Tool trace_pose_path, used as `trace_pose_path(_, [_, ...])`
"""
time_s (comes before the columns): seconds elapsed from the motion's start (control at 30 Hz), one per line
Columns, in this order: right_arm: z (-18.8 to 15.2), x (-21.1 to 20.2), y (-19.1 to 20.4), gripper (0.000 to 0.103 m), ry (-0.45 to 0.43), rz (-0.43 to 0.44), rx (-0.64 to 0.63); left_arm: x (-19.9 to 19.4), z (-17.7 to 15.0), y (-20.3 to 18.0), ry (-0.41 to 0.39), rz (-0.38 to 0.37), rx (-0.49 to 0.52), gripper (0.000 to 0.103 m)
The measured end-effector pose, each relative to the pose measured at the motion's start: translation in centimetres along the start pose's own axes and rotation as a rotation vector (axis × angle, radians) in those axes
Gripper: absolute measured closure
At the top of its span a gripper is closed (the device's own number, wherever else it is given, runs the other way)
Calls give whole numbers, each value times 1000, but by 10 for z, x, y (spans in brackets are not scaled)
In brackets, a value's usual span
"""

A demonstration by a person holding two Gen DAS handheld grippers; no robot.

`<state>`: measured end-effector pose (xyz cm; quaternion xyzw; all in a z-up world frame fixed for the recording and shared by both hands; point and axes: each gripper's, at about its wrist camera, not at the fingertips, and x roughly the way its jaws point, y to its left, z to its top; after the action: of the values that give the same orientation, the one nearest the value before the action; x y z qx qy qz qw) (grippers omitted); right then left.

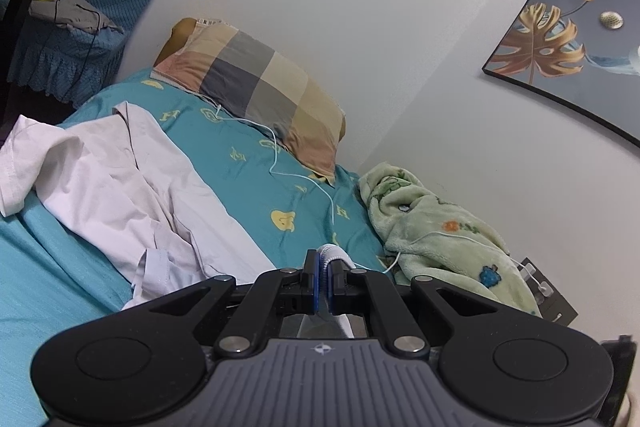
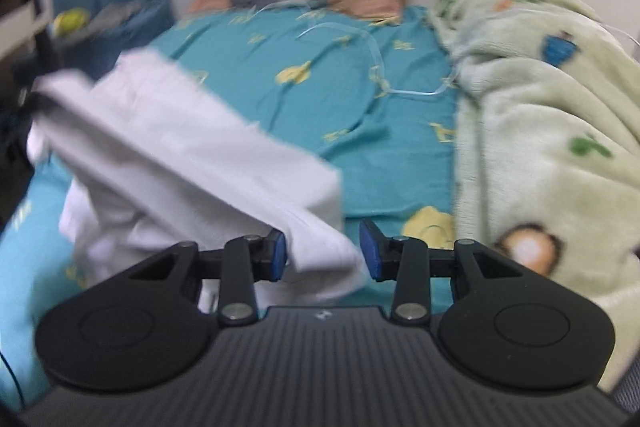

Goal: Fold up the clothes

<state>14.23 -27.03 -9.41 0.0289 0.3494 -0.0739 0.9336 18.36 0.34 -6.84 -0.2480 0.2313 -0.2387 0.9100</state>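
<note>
Right at the left gripper (image 1: 324, 269), the two blue-padded fingers (image 1: 317, 267) are pinched nearly together on a bit of white ribbed fabric that pokes up between them; it looks like a hem or cuff, though I can't tell if it belongs to the shirt. Off to the left of those fingers, the pale white shirt (image 1: 132, 187) lies crumpled on the teal sheet (image 1: 256, 195), one sleeve flopped outward, the collar end pointing away toward the checked pillow (image 1: 256, 87). A thin white cable (image 1: 298, 179) snakes across the sheet ahead of the fingers, and a fuzzy green blanket (image 1: 432, 227) is bunched to their right.

Over on the right gripper (image 2: 323, 253), the fingers (image 2: 370, 253) stand wide apart, and a folded edge of the shirt (image 2: 192, 163) sits between them, close against the left pad, clear of the right one. From there the shirt rises away up and to the left, smooth and doubled over; that view is blurred.
</note>
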Motion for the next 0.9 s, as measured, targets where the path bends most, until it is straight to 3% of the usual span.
trace_pose_path(0.17, [9, -33, -26, 63, -107, -8, 128, 2, -3, -3, 14, 5, 26, 99])
trace_pose_path(0.27, [9, -39, -33, 63, -118, 13, 175, 4, -6, -7, 25, 16, 59, 99])
trace_pose_path(0.37, [7, -30, -37, 83, -74, 69, 214, 10, -11, -8, 59, 24, 80, 99])
trace_pose_path(0.47, [6, -22, -40, 91, -50, 106, 250, 17, -20, -9, 105, 44, 102, 98])
trace_pose_path(0.53, [7, -23, -41, 92, -57, 126, 262, 22, -26, -8, 144, 60, 115, 95])
trace_pose_path(0.6, [9, -26, -41, 92, -70, 144, 274, 27, -32, -8, 183, 77, 129, 82])
trace_pose_path(0.7, [11, -28, -43, 93, -84, 171, 293, 35, -42, -7, 241, 101, 149, 75])
trace_pose_path(0.9, [13, -29, -44, 94, -130, 189, 282, 40, -62, -11, 310, 121, 186, 75])
